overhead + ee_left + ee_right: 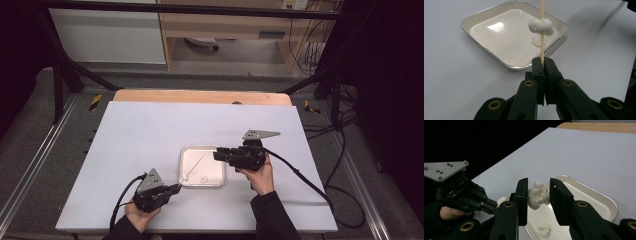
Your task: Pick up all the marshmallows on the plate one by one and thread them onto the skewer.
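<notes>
Left gripper (543, 65) is clamped on a wooden skewer (542, 30) carrying one threaded marshmallow (541, 25), slanted over the white tray (486, 48). Right gripper (538, 195) pinches a second marshmallow (538, 194) above the tray's right side. Risk: off-centre threading may tear the soft piece, or lateral force may snap the skewer.

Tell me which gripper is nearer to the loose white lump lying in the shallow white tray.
Right. The right gripper hovers over the tray, above the loose white lump, holding another lump. The left gripper sits outside the tray's near left corner, clamping a wooden skewer.
</notes>
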The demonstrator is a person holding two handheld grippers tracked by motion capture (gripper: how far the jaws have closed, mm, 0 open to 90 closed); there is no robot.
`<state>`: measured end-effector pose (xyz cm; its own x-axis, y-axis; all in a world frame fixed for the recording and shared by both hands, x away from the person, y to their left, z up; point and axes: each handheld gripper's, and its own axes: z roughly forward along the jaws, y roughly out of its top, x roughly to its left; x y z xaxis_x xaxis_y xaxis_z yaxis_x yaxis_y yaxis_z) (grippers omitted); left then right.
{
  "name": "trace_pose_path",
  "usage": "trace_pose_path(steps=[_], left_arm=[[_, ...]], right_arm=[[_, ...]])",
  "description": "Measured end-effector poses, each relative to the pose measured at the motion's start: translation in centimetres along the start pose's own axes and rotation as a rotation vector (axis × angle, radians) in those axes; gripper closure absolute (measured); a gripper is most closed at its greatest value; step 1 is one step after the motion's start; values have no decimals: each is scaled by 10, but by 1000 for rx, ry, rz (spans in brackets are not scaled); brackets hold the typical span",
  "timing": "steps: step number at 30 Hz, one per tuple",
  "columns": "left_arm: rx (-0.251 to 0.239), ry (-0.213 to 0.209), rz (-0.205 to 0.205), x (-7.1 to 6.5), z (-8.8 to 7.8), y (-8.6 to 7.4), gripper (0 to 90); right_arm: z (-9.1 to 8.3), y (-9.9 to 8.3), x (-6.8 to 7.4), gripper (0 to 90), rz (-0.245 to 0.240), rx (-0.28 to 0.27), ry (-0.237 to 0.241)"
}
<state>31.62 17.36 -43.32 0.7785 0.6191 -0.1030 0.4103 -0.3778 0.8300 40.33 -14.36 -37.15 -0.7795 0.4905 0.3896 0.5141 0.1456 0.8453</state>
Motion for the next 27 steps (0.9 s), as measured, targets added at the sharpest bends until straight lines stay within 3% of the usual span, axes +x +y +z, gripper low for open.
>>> trace_pose_path(steps=[13,27], left_arm=[[-4,-9,8,-2,0,0,883],[1,-13,13,-2,0,1,883]], right_arm=[[18,5,-3,695,60,-15,67],[26,0,-4,704,80,2,91]])
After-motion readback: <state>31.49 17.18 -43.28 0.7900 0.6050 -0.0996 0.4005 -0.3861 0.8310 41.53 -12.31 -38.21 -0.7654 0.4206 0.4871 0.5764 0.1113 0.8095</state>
